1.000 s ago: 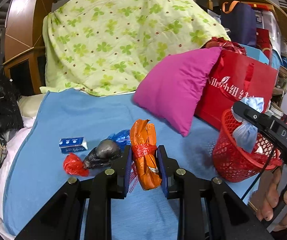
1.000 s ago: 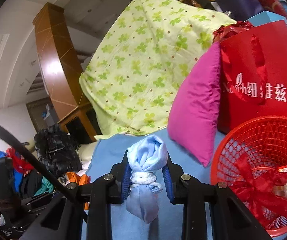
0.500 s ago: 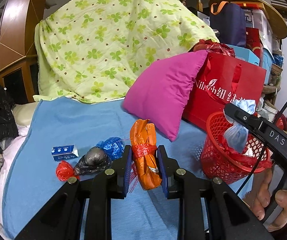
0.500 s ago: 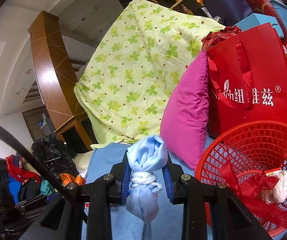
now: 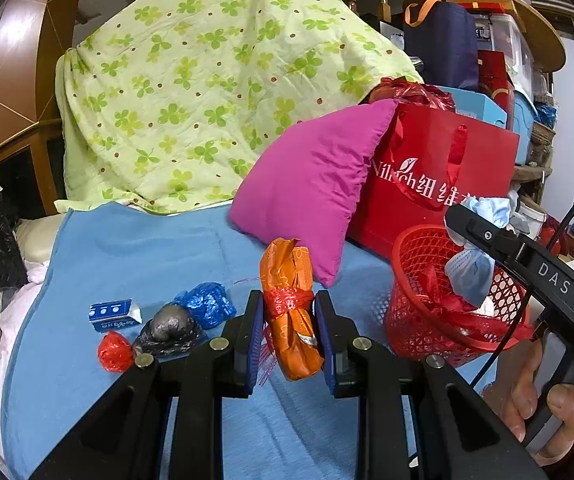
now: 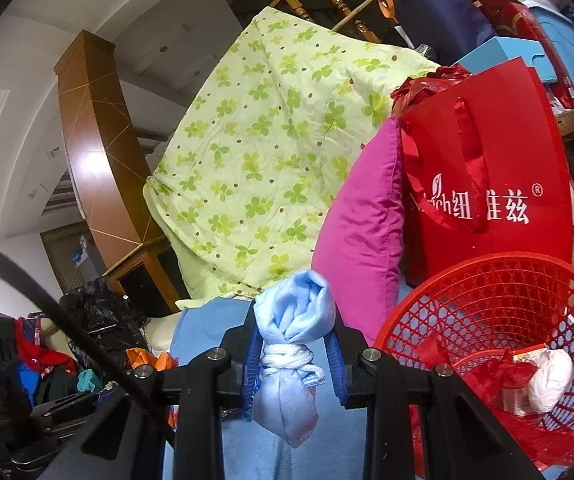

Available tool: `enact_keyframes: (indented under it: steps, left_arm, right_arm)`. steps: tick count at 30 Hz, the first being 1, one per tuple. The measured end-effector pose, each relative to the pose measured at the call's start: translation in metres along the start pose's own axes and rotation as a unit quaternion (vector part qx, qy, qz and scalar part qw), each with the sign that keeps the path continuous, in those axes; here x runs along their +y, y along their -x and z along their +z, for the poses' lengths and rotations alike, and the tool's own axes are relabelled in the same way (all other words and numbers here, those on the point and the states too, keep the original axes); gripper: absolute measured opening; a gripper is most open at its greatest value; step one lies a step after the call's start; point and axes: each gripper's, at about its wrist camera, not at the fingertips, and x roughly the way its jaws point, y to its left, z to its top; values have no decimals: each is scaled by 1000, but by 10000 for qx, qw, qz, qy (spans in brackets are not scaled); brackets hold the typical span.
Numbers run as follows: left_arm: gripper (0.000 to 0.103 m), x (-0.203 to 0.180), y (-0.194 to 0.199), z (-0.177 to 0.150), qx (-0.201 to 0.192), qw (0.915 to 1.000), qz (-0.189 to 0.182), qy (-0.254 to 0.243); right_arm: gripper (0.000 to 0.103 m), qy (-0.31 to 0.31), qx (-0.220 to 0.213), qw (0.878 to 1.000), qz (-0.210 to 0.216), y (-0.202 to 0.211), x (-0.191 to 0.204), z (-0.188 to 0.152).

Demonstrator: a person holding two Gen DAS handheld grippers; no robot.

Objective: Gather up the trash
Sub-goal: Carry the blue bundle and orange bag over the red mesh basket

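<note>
- Your right tool (image 6: 294, 364) is clamped tight on a pale blue cloth bundle tied with white cord (image 6: 291, 360); the bundle stands upright between the pads, its long axis running from twelve to six o'clock, with the knot at pad level.
- From that tool, the red plastic mesh basket (image 6: 499, 280) lies at about three o'clock and a little lower, its open mouth facing up. In the left wrist view the blue bundle hangs right over the basket rim, so your right hand is the nearer one to drop first.
- Your left tool (image 5: 289, 330) is closed partway on an orange plastic-wrapped packet cinched with red netting (image 5: 290, 312), also upright, gripped at the netted waist.
- From the left tool the basket (image 5: 407, 320) sits at about three o'clock, near but not under the packet; I judge you need to carry it across to the right before letting go.
- Left on the blue bed cover (image 5: 135, 248), at about nine o'clock of the left tool: a small blue-and-white carton (image 5: 113, 314), a red plastic wad (image 5: 115, 352), a grey-black plastic wad (image 5: 169, 326) and a crumpled blue plastic wad (image 5: 207, 304).
</note>
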Motion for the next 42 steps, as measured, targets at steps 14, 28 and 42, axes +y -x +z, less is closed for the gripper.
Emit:
enact_keyframes:
  steps: [14,28,42]
  left_arm:
    - [27,-21,-1,12,-90,9998,-148,-126]
    - [27,-41,-7,18,-70,9991,-359,-195]
    - [27,-69,-18,31,-174,9966,-734,-327]
  right_arm:
    - [32,-244,-210,9994,-92,14,-21,11]
    - [32,-566,-298,9977,-218,28,-49,18]
    - [32,-1051,-400,9934,-229,41,-77,23]
